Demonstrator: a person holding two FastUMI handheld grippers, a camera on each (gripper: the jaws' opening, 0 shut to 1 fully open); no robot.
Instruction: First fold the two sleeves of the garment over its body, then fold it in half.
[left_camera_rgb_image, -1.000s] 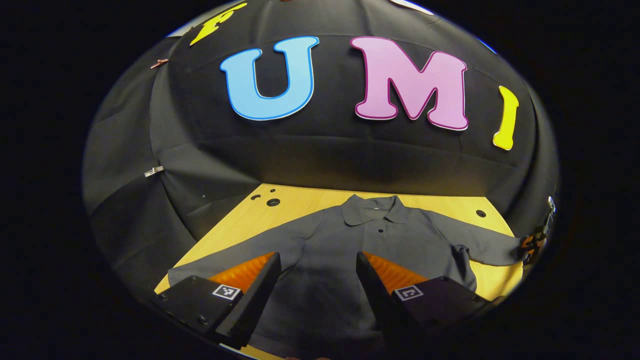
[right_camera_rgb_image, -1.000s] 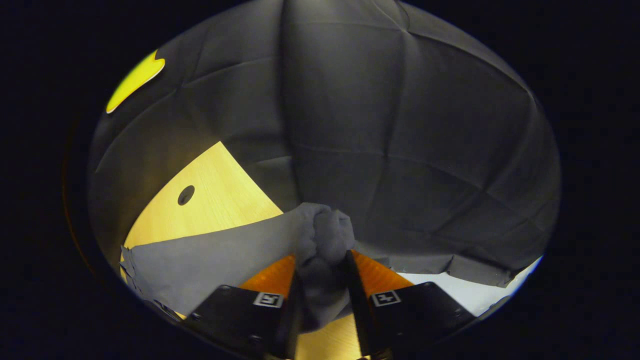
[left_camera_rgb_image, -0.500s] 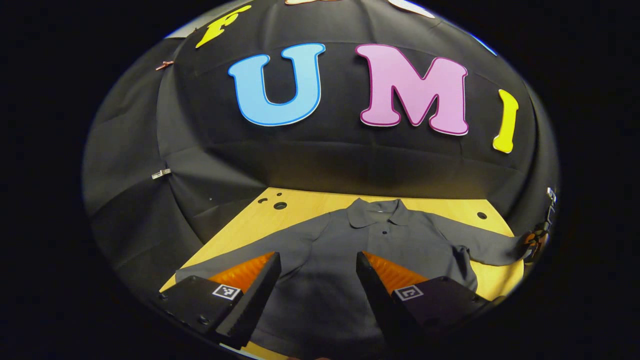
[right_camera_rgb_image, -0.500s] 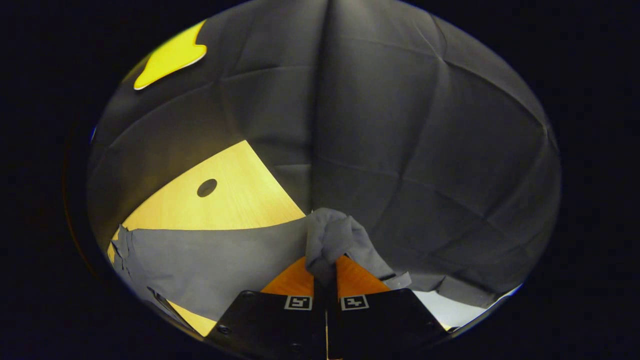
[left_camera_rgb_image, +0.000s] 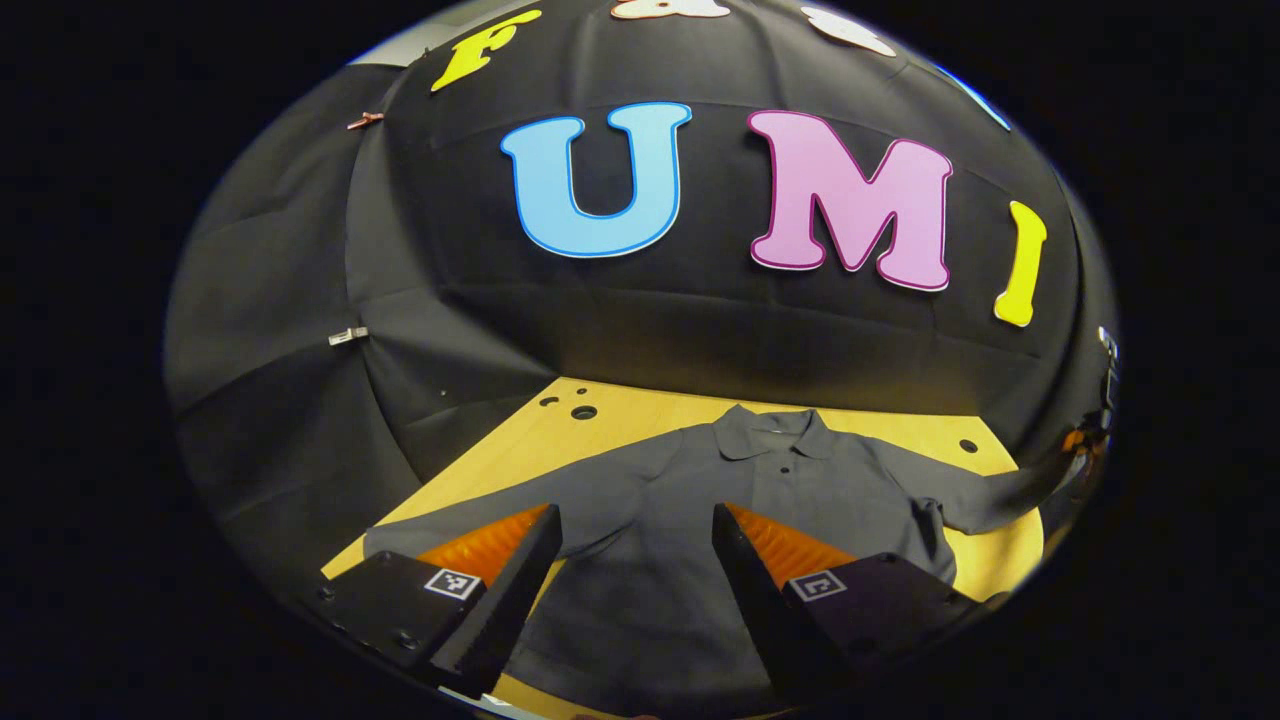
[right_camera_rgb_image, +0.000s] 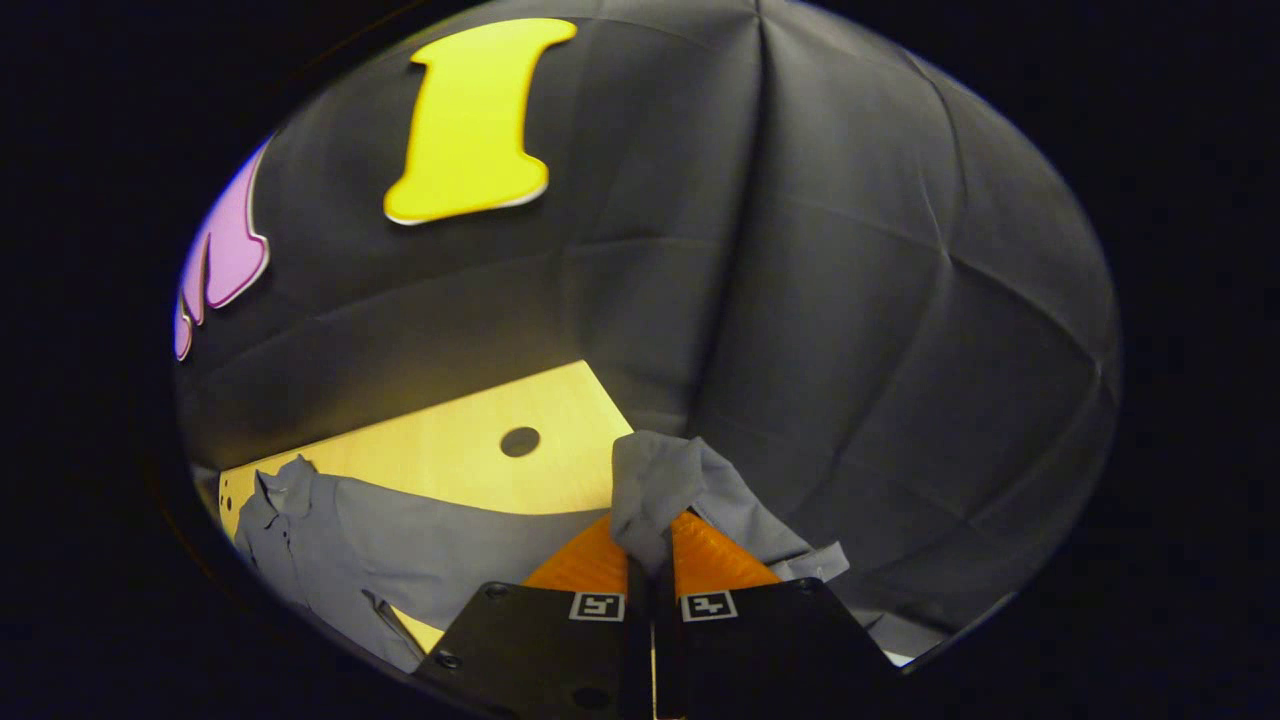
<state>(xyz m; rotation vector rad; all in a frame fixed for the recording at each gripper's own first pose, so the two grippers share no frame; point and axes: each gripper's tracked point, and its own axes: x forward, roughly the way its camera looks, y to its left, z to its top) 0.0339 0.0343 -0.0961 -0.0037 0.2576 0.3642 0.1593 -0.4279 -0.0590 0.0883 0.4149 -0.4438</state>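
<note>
Both my grippers sit by the shirt (left_camera_rgb_image: 700, 520): right gripper (right_camera_rgb_image: 652, 560) clamped on its sleeve (right_camera_rgb_image: 660, 480), left gripper (left_camera_rgb_image: 635, 540) spread wide above its hem.

The right gripper (right_camera_rgb_image: 650, 560) has lifted the sleeve (right_camera_rgb_image: 660, 480) inward.

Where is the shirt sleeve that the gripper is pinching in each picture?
Left gripper view: the pinched sleeve runs off the shirt to the far right, rising toward the right gripper at the picture's edge.
Right gripper view: the sleeve's cuff sits bunched at bottom centre, clamped in the right gripper.
Shared landmark: the round hole in the wooden table, beside that sleeve.
</note>
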